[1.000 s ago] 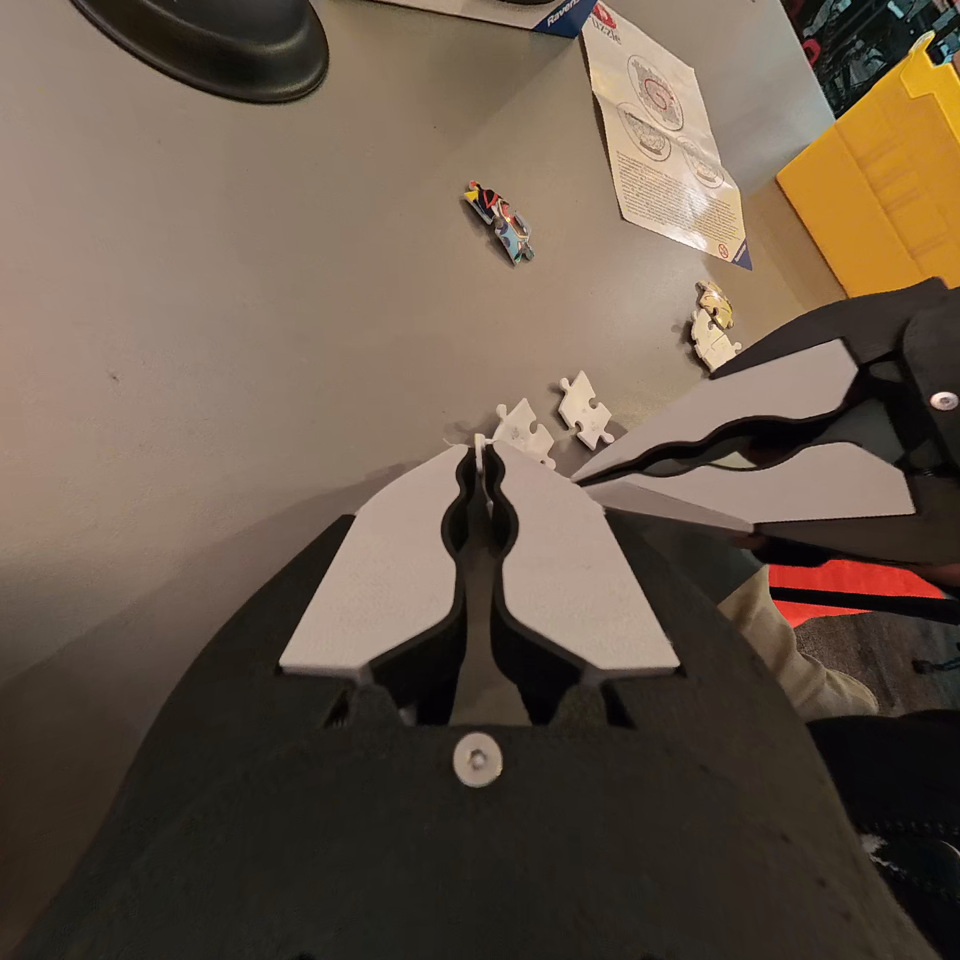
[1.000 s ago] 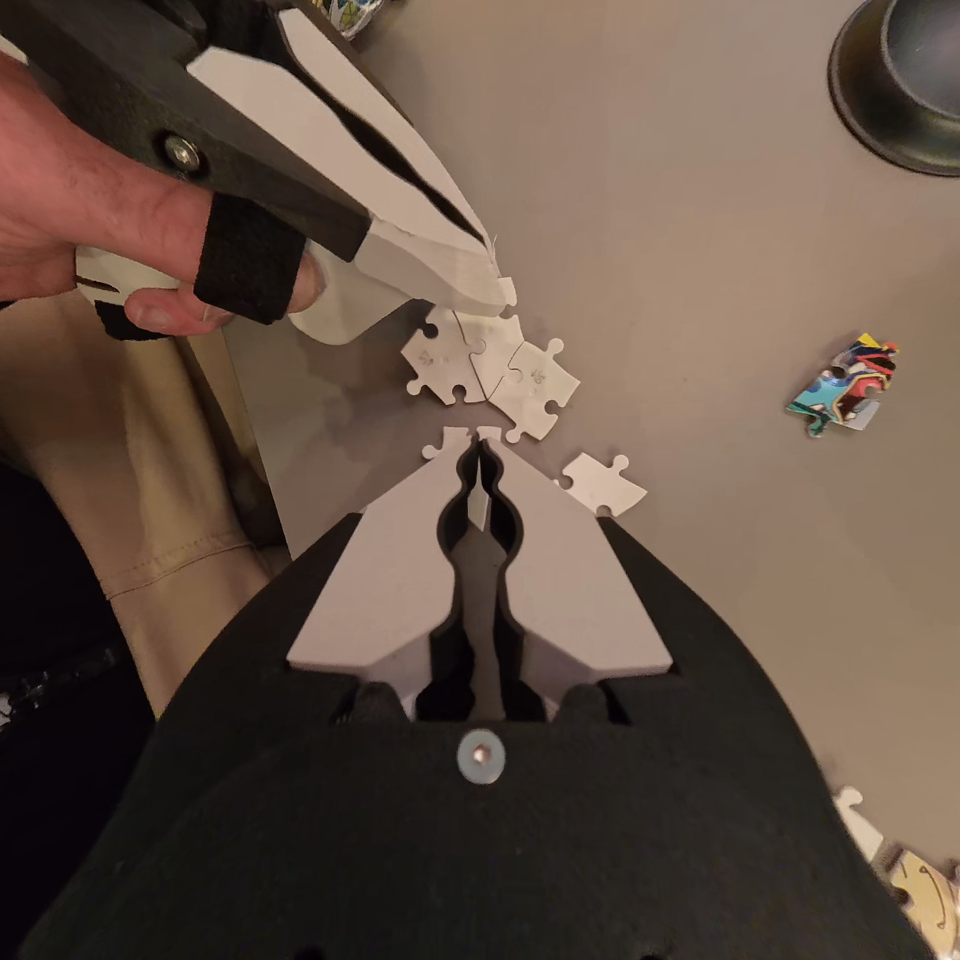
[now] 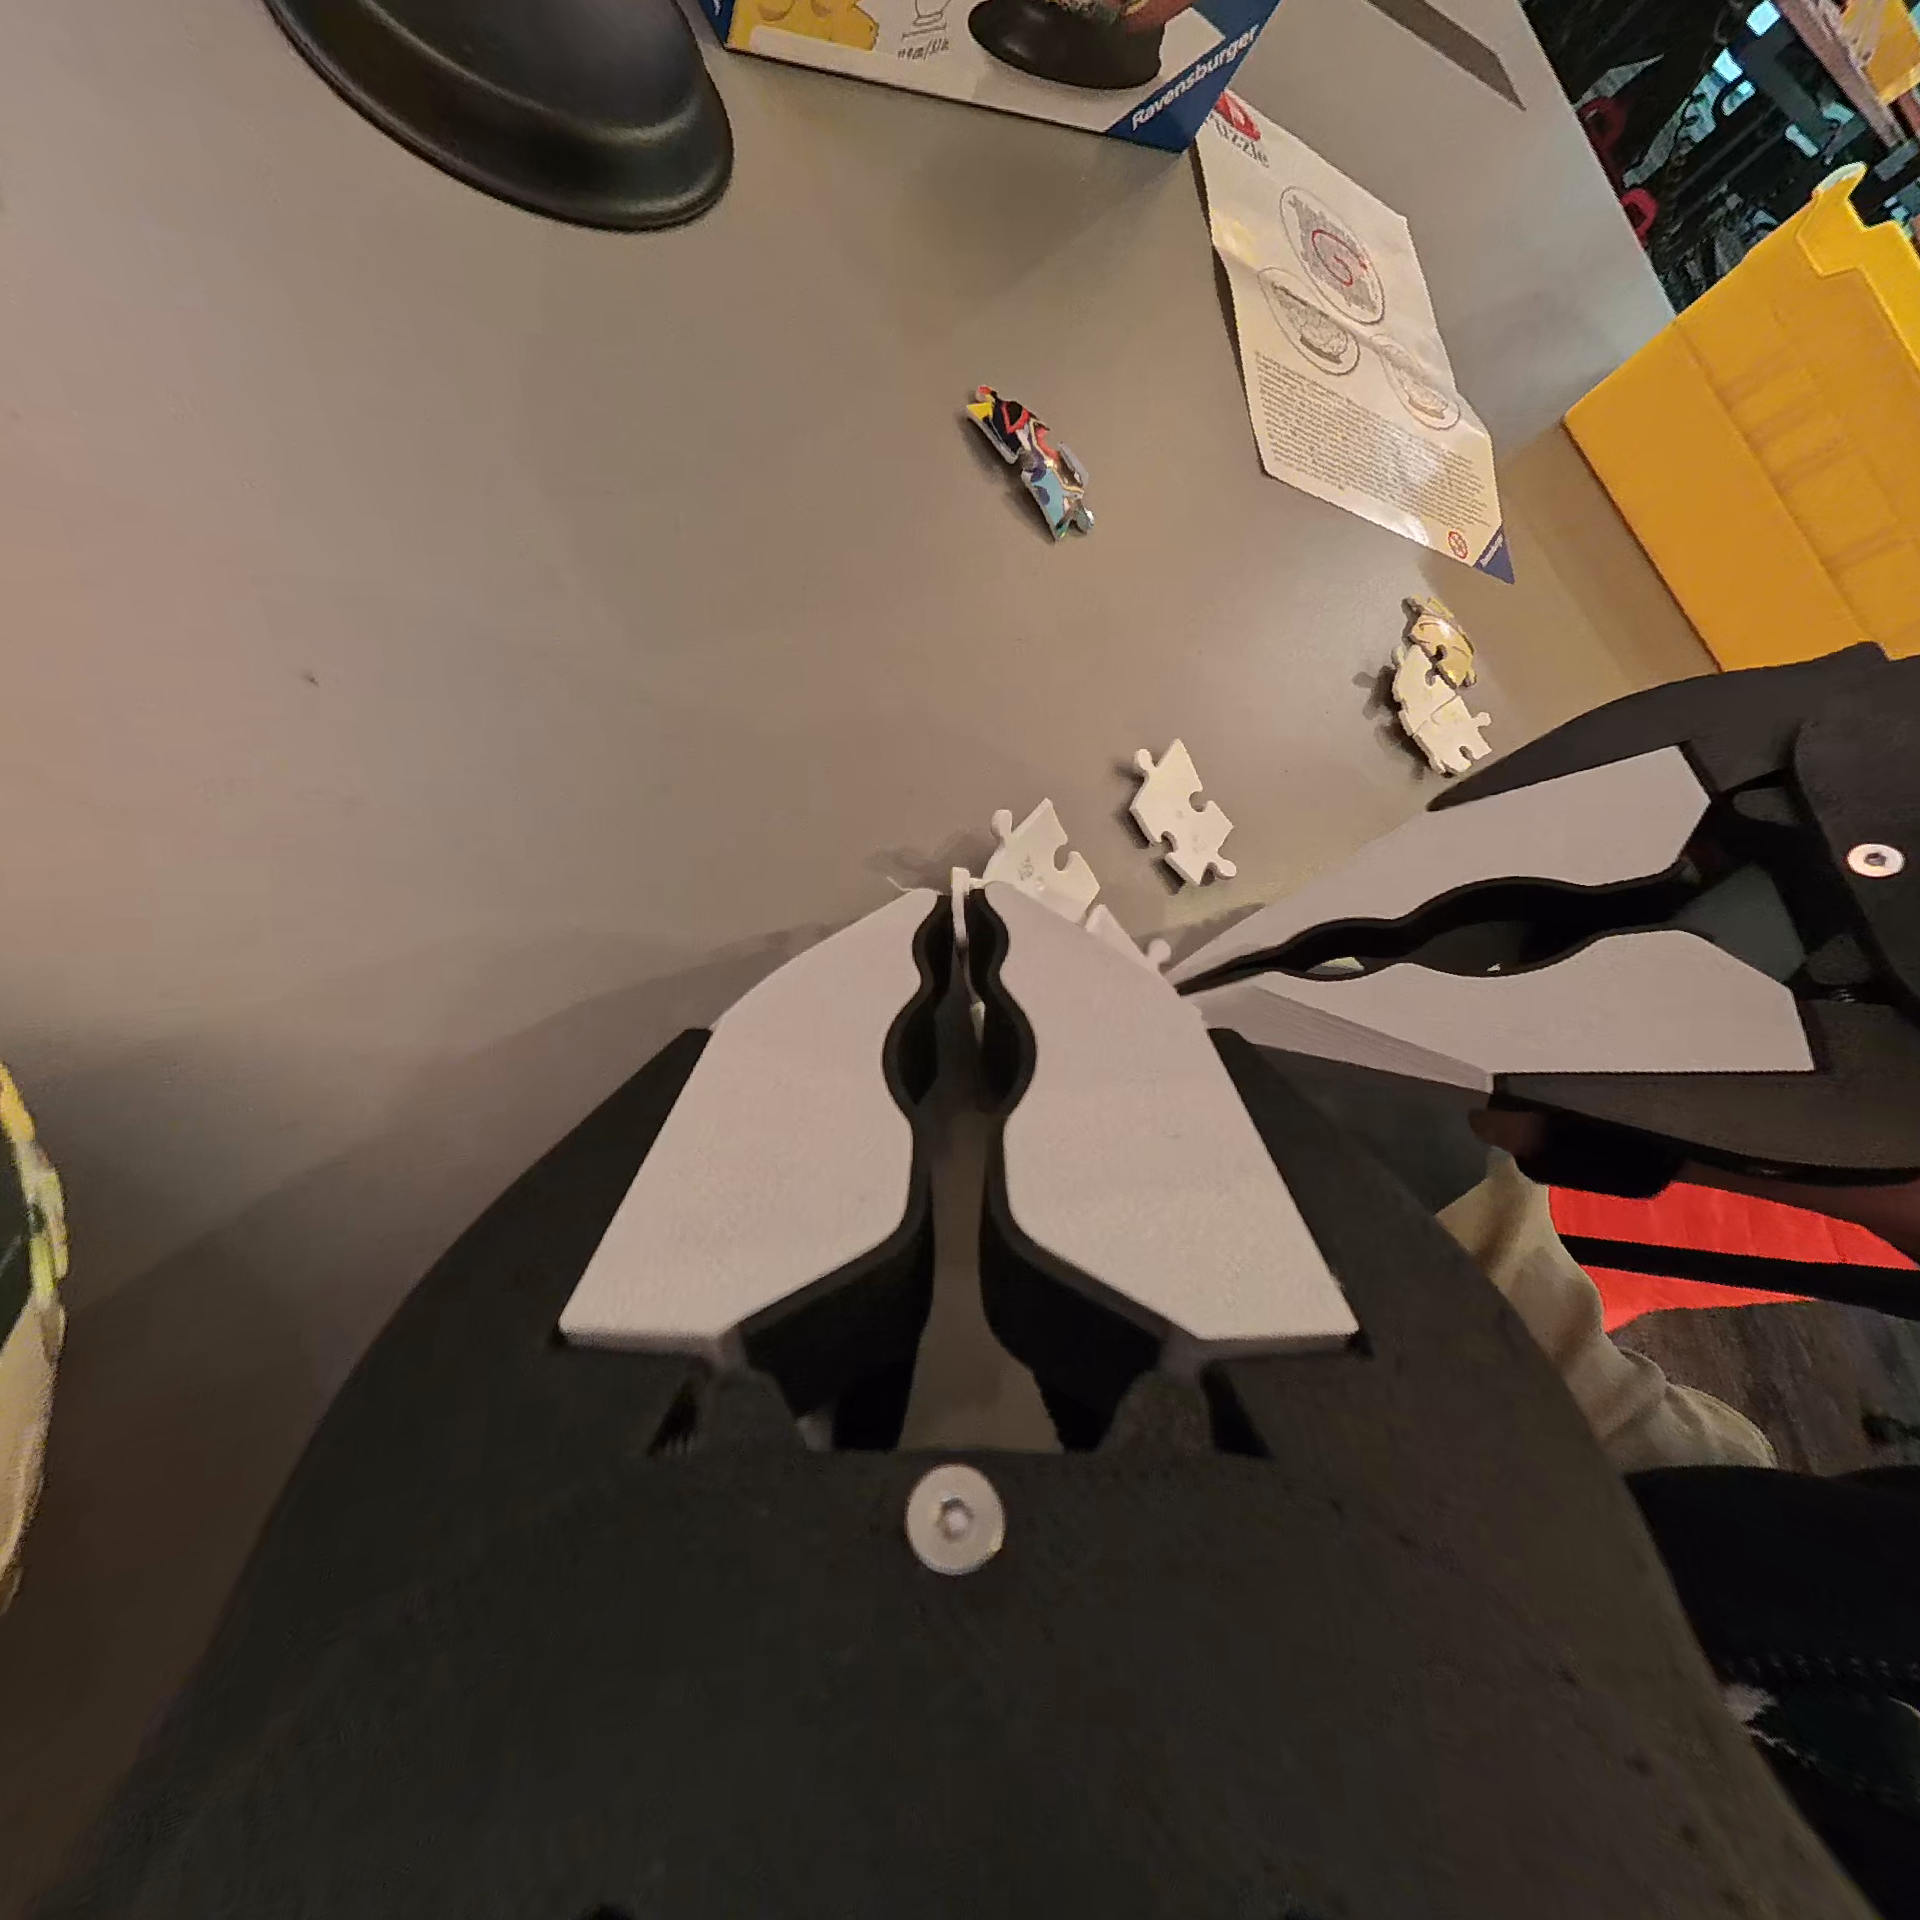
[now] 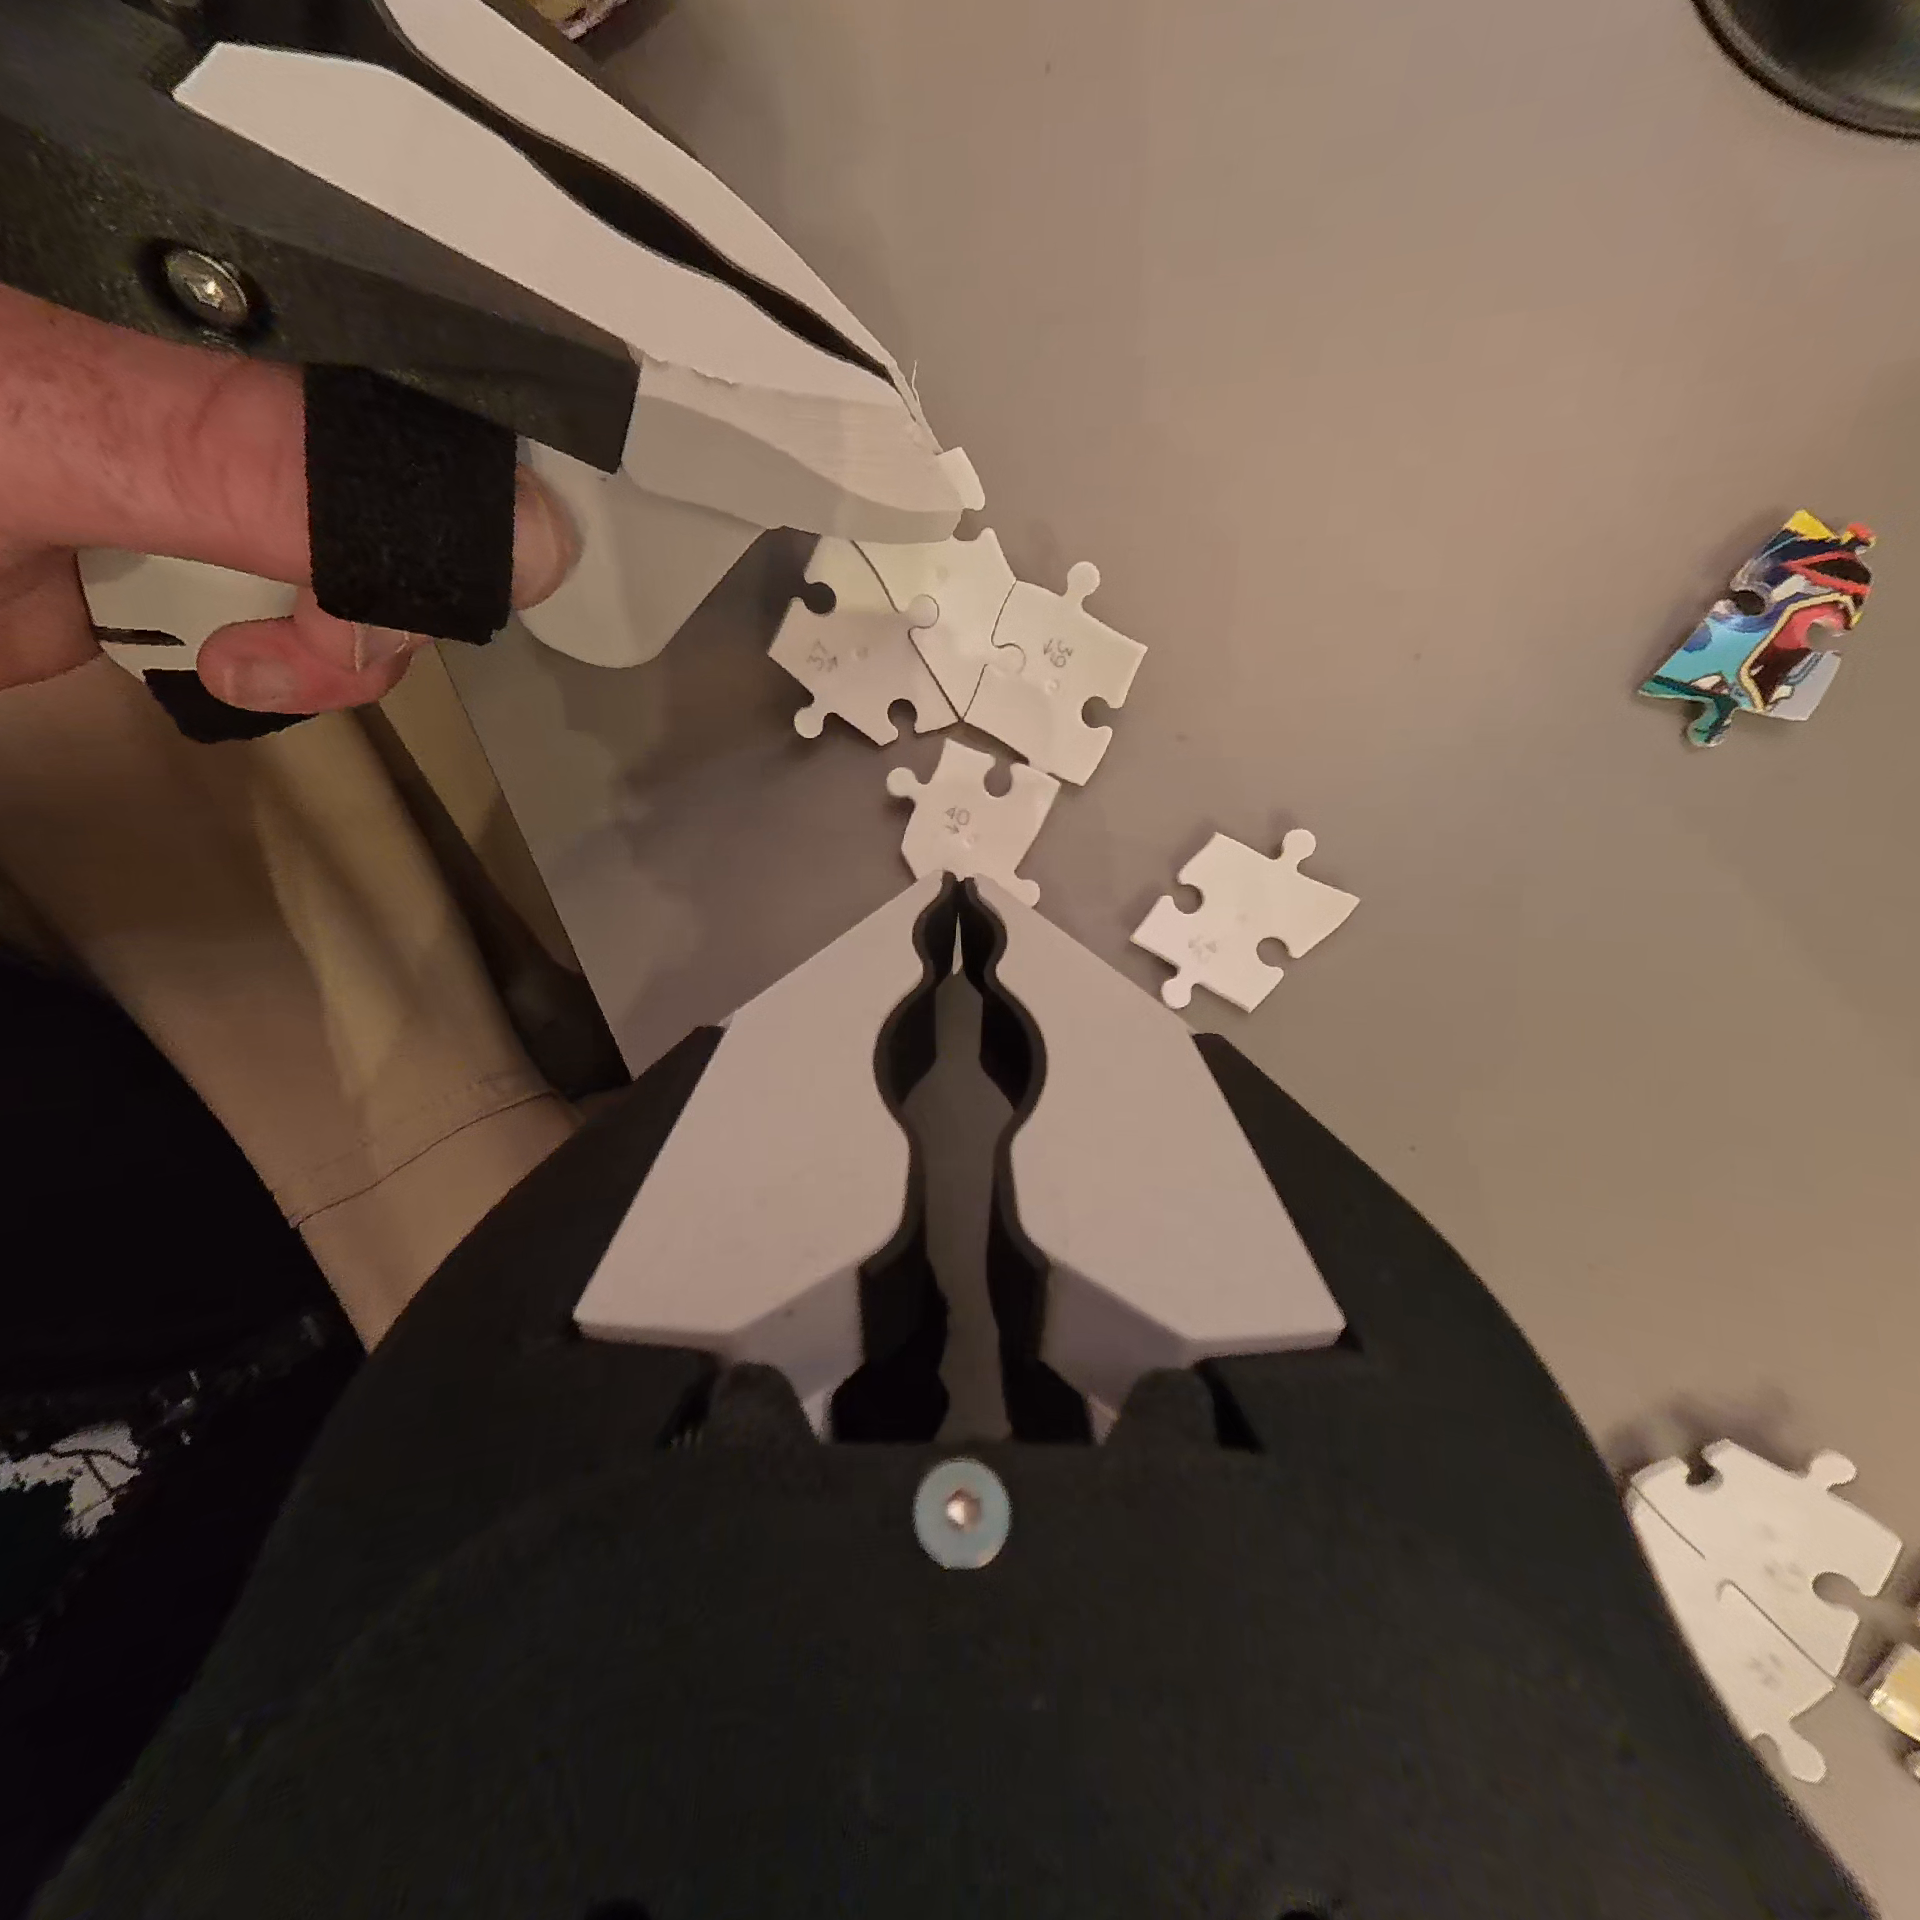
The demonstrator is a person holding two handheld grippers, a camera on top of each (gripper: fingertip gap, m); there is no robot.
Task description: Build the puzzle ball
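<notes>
The right tool (image 4: 954, 891), pinched shut on the near edge of a white puzzle piece (image 4: 971, 816), holds it just short of the joined three-piece strip (image 4: 961, 639) straight ahead on the counter (image 4: 1455, 416), which the left tool (image 4: 940, 488) grips, closed, at its far edge.

Left hand-held gripper (image 3: 961, 902) pinching white puzzle piece (image 3: 964, 914), grey table (image 3: 520, 623), right hand-held gripper (image 3: 1184, 982) adj.
</notes>
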